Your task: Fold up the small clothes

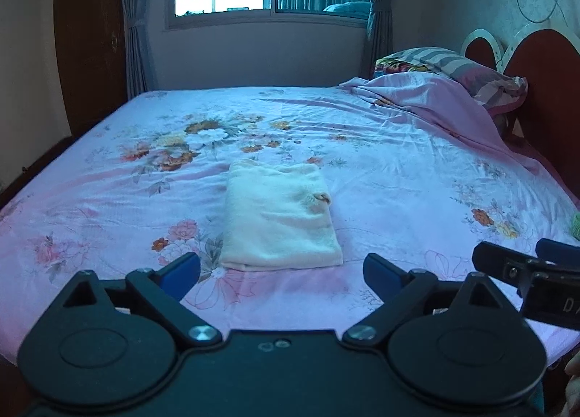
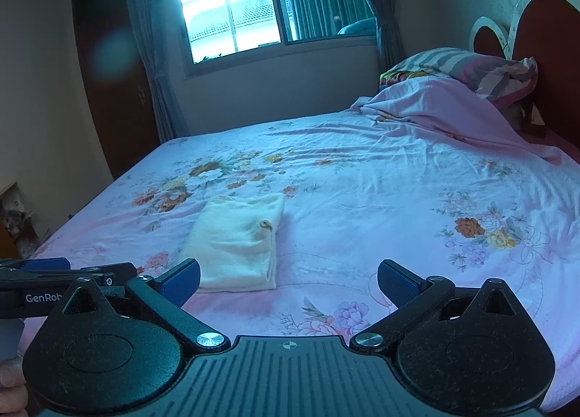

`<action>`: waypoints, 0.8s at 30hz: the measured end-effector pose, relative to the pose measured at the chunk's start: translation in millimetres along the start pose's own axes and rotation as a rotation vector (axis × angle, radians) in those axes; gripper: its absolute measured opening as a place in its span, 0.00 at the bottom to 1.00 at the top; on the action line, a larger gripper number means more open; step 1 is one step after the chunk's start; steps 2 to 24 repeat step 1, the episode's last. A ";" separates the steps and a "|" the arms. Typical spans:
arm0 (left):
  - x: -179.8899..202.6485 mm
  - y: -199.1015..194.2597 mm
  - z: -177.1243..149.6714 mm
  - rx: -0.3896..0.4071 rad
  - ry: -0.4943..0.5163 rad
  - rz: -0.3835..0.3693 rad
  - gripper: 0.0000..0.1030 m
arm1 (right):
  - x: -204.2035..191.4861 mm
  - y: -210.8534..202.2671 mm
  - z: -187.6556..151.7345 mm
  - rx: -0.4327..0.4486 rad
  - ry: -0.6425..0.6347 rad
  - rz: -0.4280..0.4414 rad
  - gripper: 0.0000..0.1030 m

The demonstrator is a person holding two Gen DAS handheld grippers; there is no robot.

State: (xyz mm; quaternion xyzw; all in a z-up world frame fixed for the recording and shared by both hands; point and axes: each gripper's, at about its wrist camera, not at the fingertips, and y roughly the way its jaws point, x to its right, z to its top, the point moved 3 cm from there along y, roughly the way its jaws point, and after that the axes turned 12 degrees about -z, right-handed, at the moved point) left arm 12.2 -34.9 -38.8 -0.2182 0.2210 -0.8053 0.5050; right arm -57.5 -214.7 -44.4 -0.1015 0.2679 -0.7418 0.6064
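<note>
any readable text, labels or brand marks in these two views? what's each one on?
"GenRob", cut off behind the right gripper's own linkage: on the left gripper body, right wrist view.
"DA", cut off at the frame edge: on the right gripper body, left wrist view.
Nothing readable on the folded cream garment or the floral bedsheet.

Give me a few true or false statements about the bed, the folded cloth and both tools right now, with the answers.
1. The cream garment lies folded on the floral bedsheet. True.
2. The left tool is clamped on the garment. False: it is open, holding nothing, short of the garment.
3. The right tool is open. True.
4. The garment sits on the pillows. False: it lies mid-bed, apart from them.
5. The window curtains are fully drawn. False: daylight shows through the glass.
</note>
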 end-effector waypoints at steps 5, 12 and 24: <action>-2.2 3.6 1.4 -0.010 -0.006 -0.006 0.98 | -0.9 3.5 0.5 -0.003 -0.002 -0.001 1.00; -2.2 3.6 1.4 -0.010 -0.006 -0.006 0.98 | -0.9 3.5 0.5 -0.003 -0.002 -0.001 1.00; -2.2 3.6 1.4 -0.010 -0.006 -0.006 0.98 | -0.9 3.5 0.5 -0.003 -0.002 -0.001 1.00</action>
